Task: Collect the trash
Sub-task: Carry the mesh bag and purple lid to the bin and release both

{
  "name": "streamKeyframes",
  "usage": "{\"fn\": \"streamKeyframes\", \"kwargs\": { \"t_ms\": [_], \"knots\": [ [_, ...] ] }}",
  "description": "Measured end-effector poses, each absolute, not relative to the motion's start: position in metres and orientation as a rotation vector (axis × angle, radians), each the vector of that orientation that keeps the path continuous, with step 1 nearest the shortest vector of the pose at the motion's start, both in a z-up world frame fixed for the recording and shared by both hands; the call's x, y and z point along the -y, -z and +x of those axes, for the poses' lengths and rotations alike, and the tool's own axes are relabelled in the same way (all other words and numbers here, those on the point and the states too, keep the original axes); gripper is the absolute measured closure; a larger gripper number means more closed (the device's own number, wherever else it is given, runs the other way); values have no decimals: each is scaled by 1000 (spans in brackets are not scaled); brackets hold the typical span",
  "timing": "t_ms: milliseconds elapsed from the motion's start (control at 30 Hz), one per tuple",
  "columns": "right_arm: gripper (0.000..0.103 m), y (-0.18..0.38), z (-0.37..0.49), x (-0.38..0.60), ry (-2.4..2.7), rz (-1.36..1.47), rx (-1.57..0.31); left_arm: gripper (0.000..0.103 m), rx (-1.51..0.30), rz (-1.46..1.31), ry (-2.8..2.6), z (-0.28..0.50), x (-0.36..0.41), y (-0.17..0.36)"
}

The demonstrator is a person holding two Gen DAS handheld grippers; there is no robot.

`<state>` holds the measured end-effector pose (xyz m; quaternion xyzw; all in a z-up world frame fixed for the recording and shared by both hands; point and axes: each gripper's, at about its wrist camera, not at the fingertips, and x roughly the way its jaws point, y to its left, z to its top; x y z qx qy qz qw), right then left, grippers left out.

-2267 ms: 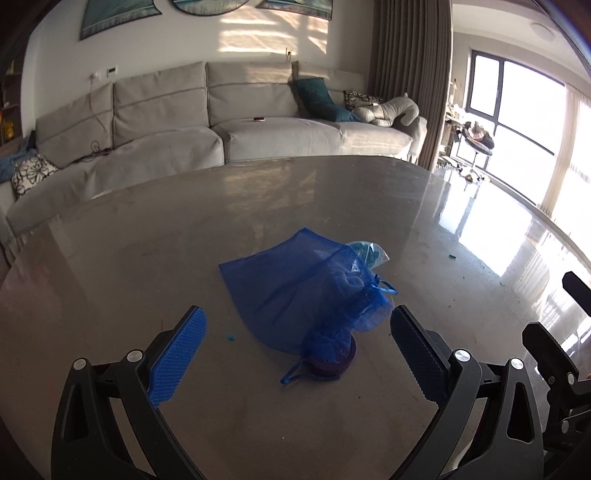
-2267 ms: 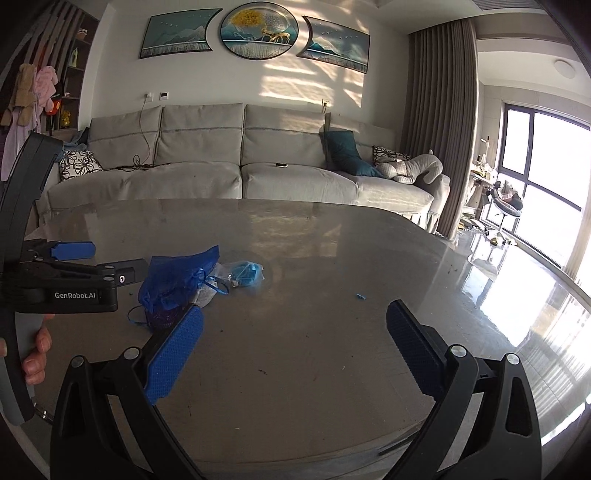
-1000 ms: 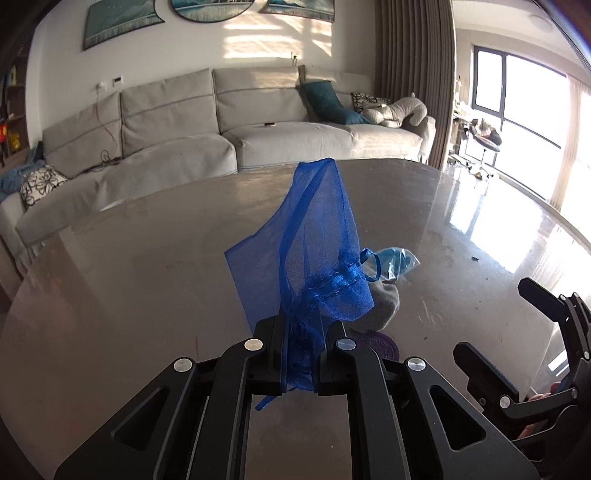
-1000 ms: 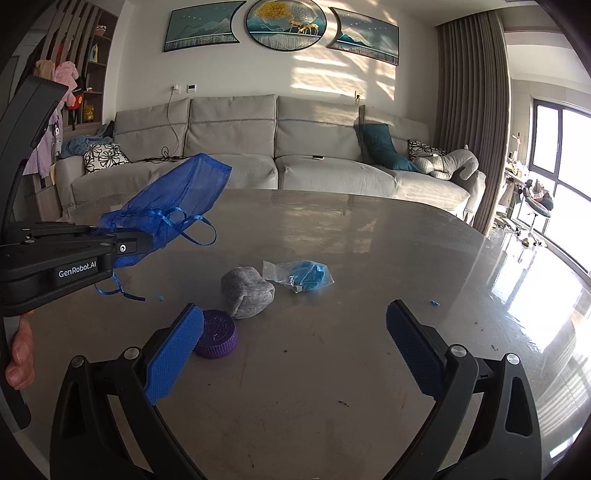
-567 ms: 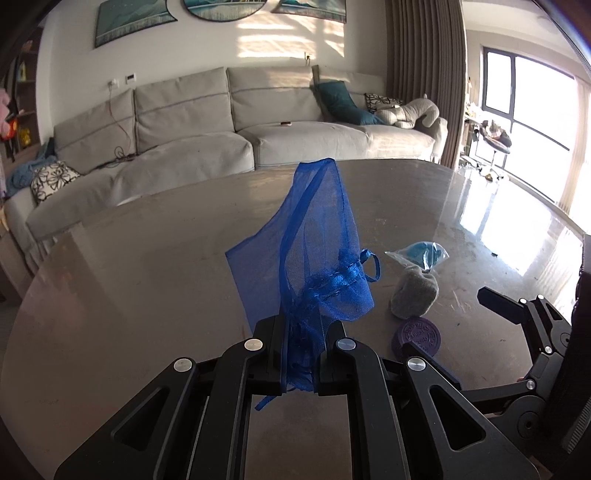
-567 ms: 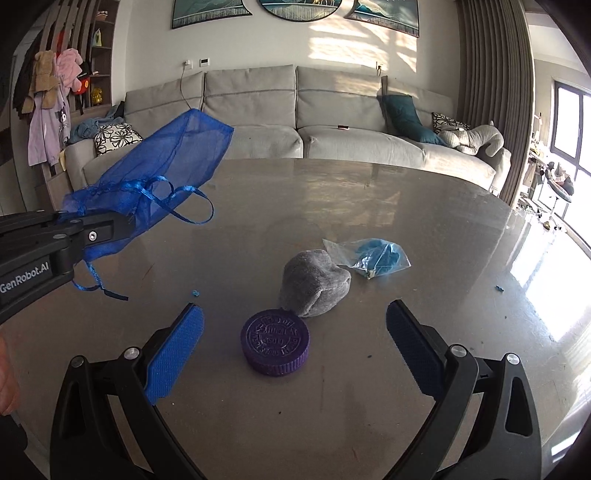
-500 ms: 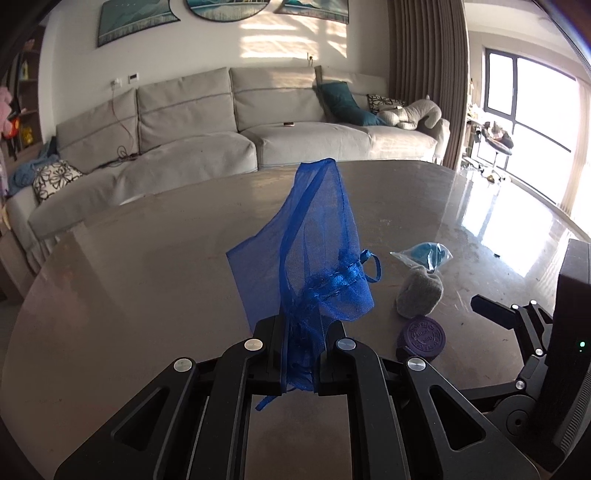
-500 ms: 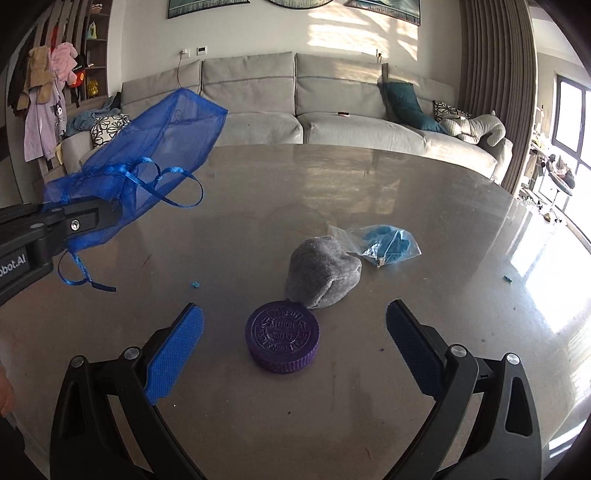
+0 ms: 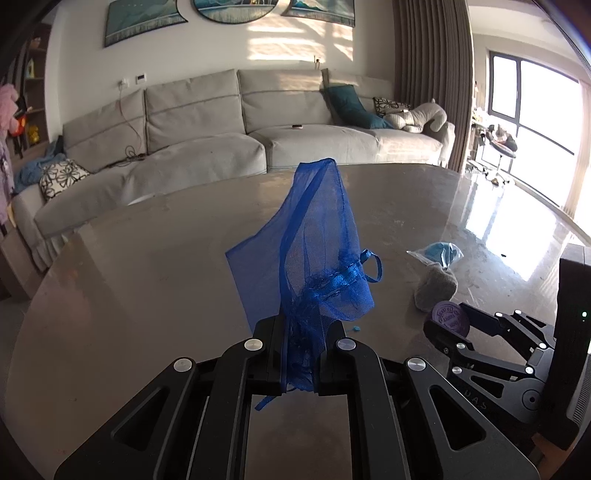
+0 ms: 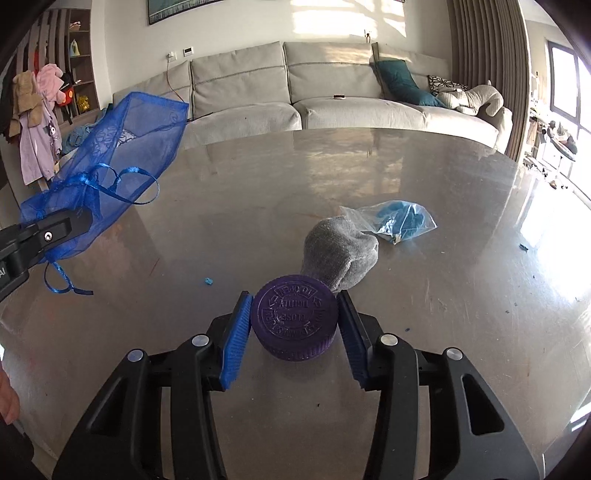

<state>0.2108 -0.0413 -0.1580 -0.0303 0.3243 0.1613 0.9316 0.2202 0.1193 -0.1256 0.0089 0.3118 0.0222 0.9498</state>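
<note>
Here, left tongs (image 9: 300,354) pinch one blue mesh bag (image 9: 314,251), right tongs (image 10: 293,325) clamp one purple cap (image 10: 293,317) beside one grey wad (image 10: 340,254).

A home living room. A long grey sofa (image 9: 229,122) with cushions (image 9: 351,105) is standing behind the polished counter (image 9: 147,258), framed pictures (image 9: 140,16) are hanging above, and curtains (image 9: 432,74) are flanking a bright window (image 9: 532,110).

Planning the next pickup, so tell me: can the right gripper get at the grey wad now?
Probably not yet: the right gripper has its jaws closed on the purple cap, and the grey wad lies just behind that cap.
</note>
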Motion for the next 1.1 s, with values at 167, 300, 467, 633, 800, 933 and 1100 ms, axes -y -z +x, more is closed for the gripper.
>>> {"fn": "streamKeyframes", "kwargs": {
  "t_ms": [167,300,467,633,800,933,1100],
  "knots": [
    [55,134,195,48,-318,-79,-585,95,-628,17,-43,218,-118,124],
    [55,117,186,62,-299,-68,-541,95,-615,7,-25,214,-115,120],
    [55,104,175,82,-256,-62,-498,95,-600,-12,37,207,-101,116],
    [55,99,154,108,-197,-51,-465,95,-593,23,93,202,-73,116],
    [55,93,136,133,-132,-43,-422,95,-602,51,183,192,-42,120],
    [55,94,115,154,-76,-40,-402,95,-602,89,254,179,-17,122],
    [55,103,90,180,4,-36,-416,95,-613,109,365,165,16,125]
  ]
}}
